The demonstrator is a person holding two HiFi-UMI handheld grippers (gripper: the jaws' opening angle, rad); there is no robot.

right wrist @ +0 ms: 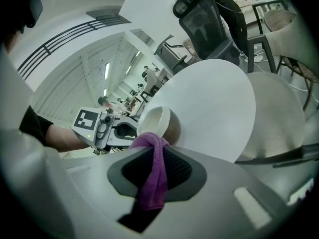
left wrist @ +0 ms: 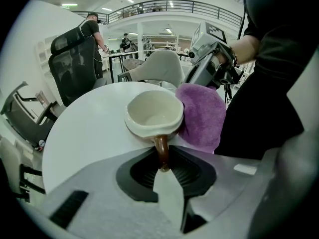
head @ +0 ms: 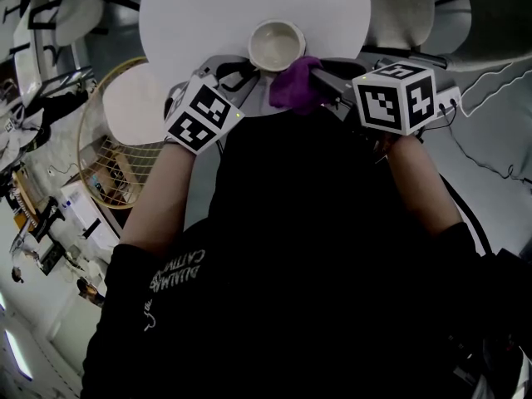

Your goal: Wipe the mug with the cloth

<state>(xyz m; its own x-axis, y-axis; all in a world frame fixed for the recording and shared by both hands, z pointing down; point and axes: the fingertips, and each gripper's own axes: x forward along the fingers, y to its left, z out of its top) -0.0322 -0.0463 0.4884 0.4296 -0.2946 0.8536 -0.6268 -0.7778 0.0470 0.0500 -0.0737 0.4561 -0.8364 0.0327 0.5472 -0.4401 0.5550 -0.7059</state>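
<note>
Spotter A: Wiping looks under way, not finished. Your left gripper [left wrist: 163, 164] has its fingers pinched narrow on the brown handle [left wrist: 161, 151] of the mug [left wrist: 153, 114]. Your right gripper [right wrist: 155, 176] has its fingers closed on the purple cloth [right wrist: 149, 143]. That cloth's bunched end presses the mug's outer wall at the mug's 3 o'clock.

Spotter B: Agreed. You hold the mug at the 6 o'clock edge of the round worktop [head: 208, 15]. Whether it rests there or hangs just above, I cannot tell. I judge that the far side, the rim and the inside are left for you.

Spotter A: Only your left gripper view shows the handle between the fingers, and the pale, empty inside.

Spotter B: Only your right gripper view shows the cloth running down between its fingers, and the mug's brownish lower wall. Your head view places everything on the worktop.
</note>
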